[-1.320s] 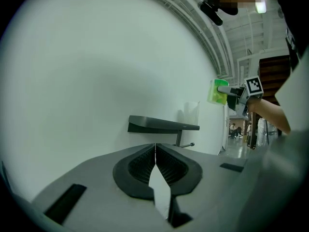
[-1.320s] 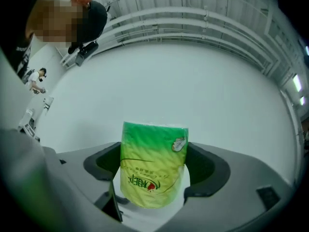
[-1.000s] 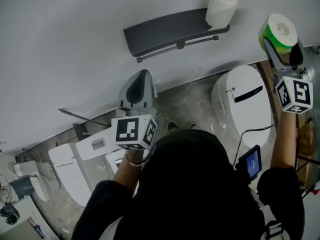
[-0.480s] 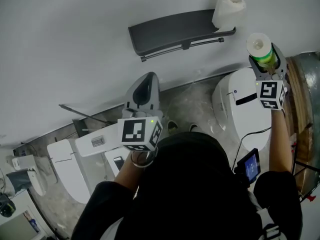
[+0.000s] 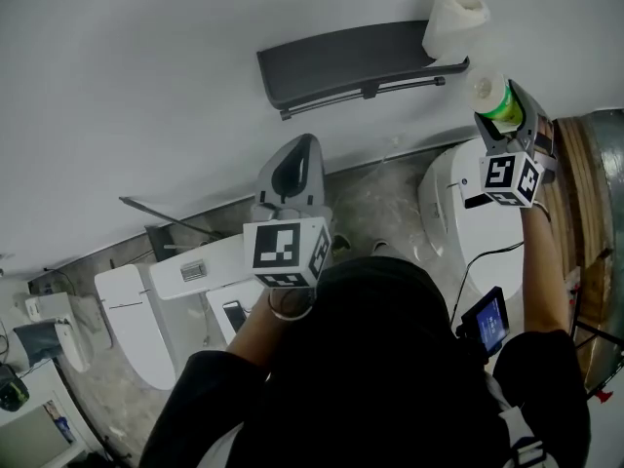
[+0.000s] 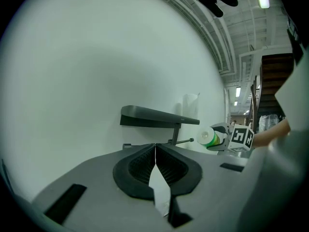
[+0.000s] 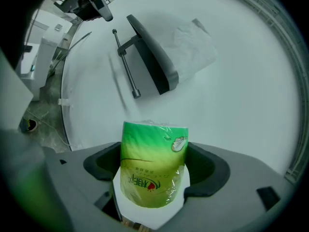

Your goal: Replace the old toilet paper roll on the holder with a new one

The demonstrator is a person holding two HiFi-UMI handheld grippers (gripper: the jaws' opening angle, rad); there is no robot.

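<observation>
A dark grey holder shelf (image 5: pixel 351 55) hangs on the white wall, with a thin bar (image 5: pixel 363 92) under it. The old white roll (image 5: pixel 453 18) stands on the shelf's right end. My right gripper (image 5: pixel 507 113) is shut on a new roll in green wrap (image 5: pixel 495 96), just right of the bar's free end. In the right gripper view the green roll (image 7: pixel 152 162) sits between the jaws, with the bar (image 7: pixel 125 64) and shelf (image 7: pixel 152 57) beyond it. My left gripper (image 5: pixel 295 159) is lower left of the holder, jaws together and empty (image 6: pixel 155 151).
A white toilet (image 5: pixel 466 198) stands on the floor under my right arm. Another white toilet (image 5: pixel 136 331) is at the lower left. A small lit screen (image 5: pixel 488 318) sits at my right side. Wooden steps (image 5: pixel 575 174) run along the right edge.
My right gripper has carried the green roll left and down, from the far right to just beside the bar's free end. The left gripper has drifted slightly right.
</observation>
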